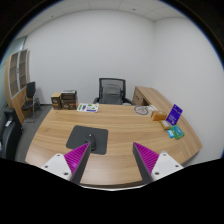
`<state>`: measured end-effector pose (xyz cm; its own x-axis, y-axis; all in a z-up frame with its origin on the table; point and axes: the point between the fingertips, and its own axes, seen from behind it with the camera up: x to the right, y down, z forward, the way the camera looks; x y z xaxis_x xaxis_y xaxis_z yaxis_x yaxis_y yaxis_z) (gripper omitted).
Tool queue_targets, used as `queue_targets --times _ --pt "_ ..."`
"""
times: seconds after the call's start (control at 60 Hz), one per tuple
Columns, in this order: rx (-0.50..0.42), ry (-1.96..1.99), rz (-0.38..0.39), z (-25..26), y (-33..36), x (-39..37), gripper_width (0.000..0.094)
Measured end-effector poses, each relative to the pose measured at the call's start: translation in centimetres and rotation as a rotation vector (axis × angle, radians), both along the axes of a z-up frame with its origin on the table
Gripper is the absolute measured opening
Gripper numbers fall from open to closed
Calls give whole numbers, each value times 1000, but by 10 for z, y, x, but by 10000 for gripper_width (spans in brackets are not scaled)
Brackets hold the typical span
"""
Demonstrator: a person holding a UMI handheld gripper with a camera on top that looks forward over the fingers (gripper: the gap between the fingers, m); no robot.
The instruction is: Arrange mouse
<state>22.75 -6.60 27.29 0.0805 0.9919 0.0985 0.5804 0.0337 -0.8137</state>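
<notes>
Nearest us, the tongs (113, 146) hang above the near edge of the worktop (115, 128), spread wide and gripping nothing, bare wood showing between their two magenta pads (80, 156). Starting at the left, a dark grey mat (88, 133) lies flat just ahead of the left finger, and it looks to us like a mouse mat with nothing on it. Beyond it, near the far edge, lies a pale booklet or paper (88, 107), and behind the worktop stands an office chair (112, 90). Moving right, a small rounded object (160, 119) sits well ahead of the right finger; we take it to be the mouse, though it is too small for us to be sure or to read its long axis. Just beside it stands a purple box (176, 112), and a teal box (176, 131) lies nearer to us. In our judgement, the coming move turns on this: the likely mouse lies forward and to the right of the tongs, well apart from the mat on the left, so we would have to swing right and reach out before closing on anything.
</notes>
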Motion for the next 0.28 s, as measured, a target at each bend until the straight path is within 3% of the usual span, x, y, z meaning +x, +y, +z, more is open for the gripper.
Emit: queue_targets --times 0.283 --pt "-32 -5 -4 0 15 34 861"
